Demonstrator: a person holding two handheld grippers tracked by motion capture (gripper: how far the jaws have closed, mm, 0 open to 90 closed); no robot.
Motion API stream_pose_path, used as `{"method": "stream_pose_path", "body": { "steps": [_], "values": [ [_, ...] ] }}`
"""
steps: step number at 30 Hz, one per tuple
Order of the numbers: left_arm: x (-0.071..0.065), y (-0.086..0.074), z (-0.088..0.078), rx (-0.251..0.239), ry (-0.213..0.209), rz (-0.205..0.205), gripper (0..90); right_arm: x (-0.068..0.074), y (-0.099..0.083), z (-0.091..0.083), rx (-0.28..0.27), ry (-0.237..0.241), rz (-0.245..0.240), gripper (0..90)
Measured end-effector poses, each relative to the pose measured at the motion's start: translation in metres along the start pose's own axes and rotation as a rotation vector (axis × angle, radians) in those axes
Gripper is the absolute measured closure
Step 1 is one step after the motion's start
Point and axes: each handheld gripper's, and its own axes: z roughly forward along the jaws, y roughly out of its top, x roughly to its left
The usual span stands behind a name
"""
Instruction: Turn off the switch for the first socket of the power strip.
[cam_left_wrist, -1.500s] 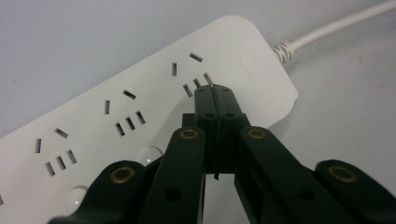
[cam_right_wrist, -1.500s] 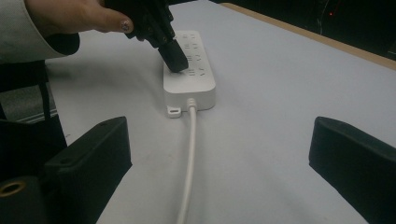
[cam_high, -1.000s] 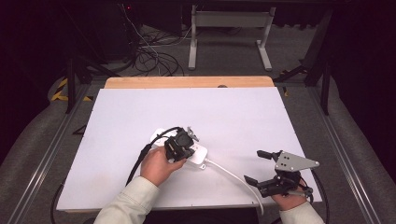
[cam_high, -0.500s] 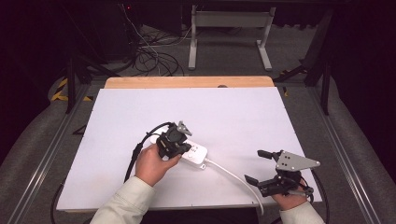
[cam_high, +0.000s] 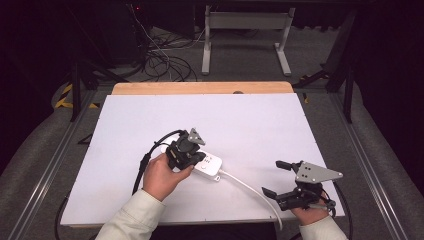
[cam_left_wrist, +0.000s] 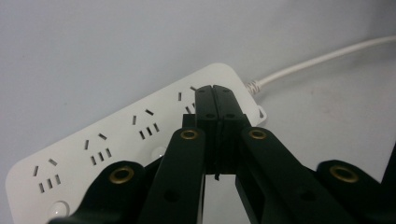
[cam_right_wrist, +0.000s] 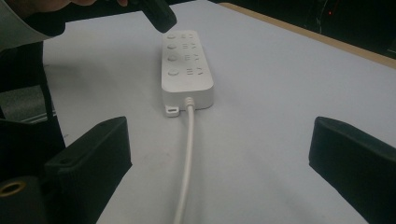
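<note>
A white power strip (cam_high: 211, 164) lies flat near the middle of the white table, and its white cord (cam_high: 251, 190) runs toward the near edge. My left gripper (cam_high: 199, 159) hangs over the strip's left part. Its jaws are shut with nothing between them. In the left gripper view the shut left gripper (cam_left_wrist: 215, 91) sits just above the socket face of the power strip (cam_left_wrist: 107, 144), near the end where the cord (cam_left_wrist: 322, 58) leaves. My right gripper (cam_high: 273, 177) rests open at the near right. It faces the power strip (cam_right_wrist: 187, 70) and the cord (cam_right_wrist: 187, 154) from a distance.
The white table top (cam_high: 240, 125) has a wooden strip (cam_high: 200, 88) along its far edge. A black cable (cam_high: 142, 165) trails from the left gripper over the near left of the table. A white stand (cam_high: 245, 35) and loose cables (cam_high: 165, 62) are on the floor beyond.
The left hand and gripper have shifted a little to the left and away over the power strip. The right gripper has stayed where it was.
</note>
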Motion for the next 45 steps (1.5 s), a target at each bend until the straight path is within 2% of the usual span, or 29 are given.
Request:
{"method": "stream_pose_path", "body": {
  "steps": [2,3,4,9,12,15,21,27,29,32,34,36,39,45],
  "values": [
    [-0.001,0.0,-0.004,-0.017,-0.004,-0.001,89.1,0.0,0.0,0.0,-0.001,0.0,0.001,5.9],
    [0.0,0.0,-0.006,-0.023,-0.016,-0.001,78.0,0.0,0.0,0.0,-0.001,-0.001,0.002,5.9],
    [-0.001,0.0,-0.008,-0.033,-0.025,0.0,73.1,0.0,0.0,0.0,-0.002,0.0,0.002,5.9],
    [-0.003,-0.004,-0.024,-0.097,-0.042,-0.01,64.2,0.0,0.0,-0.001,-0.003,0.0,0.001,5.9],
    [-0.005,-0.007,-0.033,-0.144,-0.035,-0.011,57.2,0.0,0.0,-0.001,-0.004,-0.001,0.002,5.9],
    [-0.007,-0.011,-0.041,-0.175,-0.031,-0.005,55.1,0.0,0.0,0.0,-0.003,-0.001,0.001,5.9],
    [-0.009,-0.02,-0.051,-0.237,0.006,0.001,47.4,0.001,0.0,0.0,-0.003,-0.003,-0.002,5.9],
    [-0.005,-0.039,-0.059,-0.334,0.049,-0.002,36.2,0.0,0.0,0.0,-0.002,-0.002,-0.002,5.9],
    [-0.003,-0.045,-0.062,-0.364,0.056,-0.012,35.4,0.001,0.0,0.0,-0.002,-0.003,-0.003,5.9],
    [-0.003,-0.055,-0.066,-0.405,0.082,-0.005,32.9,0.001,0.0,0.0,-0.002,-0.003,-0.002,5.8],
    [-0.004,-0.062,-0.068,-0.438,0.096,0.02,31.9,0.001,0.0,0.0,0.001,-0.004,-0.004,5.9],
    [-0.005,-0.068,-0.069,-0.459,0.143,0.026,33.3,0.001,0.0,0.0,0.0,-0.005,-0.004,5.9],
    [-0.003,-0.08,-0.072,-0.496,0.145,0.035,32.7,0.001,0.0,0.0,-0.001,-0.003,-0.003,5.9],
    [0.004,-0.106,-0.077,-0.599,0.141,-0.028,26.9,0.001,0.0,0.0,0.002,-0.003,0.0,5.8]
  ]
}}
